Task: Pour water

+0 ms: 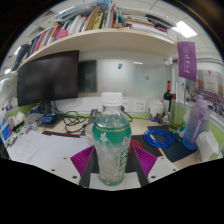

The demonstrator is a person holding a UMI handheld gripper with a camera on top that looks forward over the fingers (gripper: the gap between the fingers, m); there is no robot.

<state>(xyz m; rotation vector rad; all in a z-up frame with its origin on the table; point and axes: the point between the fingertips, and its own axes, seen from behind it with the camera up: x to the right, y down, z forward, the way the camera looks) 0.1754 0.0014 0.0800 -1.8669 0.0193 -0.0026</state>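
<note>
Currently the gripper (112, 160) grips the capped water bottle (111, 140) with both pink pads (84, 160) against its sides, upright above the desk (45, 150), in front of the monitor (48, 78); pouring appears not yet begun.

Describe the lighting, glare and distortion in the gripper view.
Gripper view: strong fisheye bend curves the bookshelf; a ceiling light glares white; the monitor is dark; the water bottle, sharp and evenly lit, stands between the jaws of the gripper.
</note>
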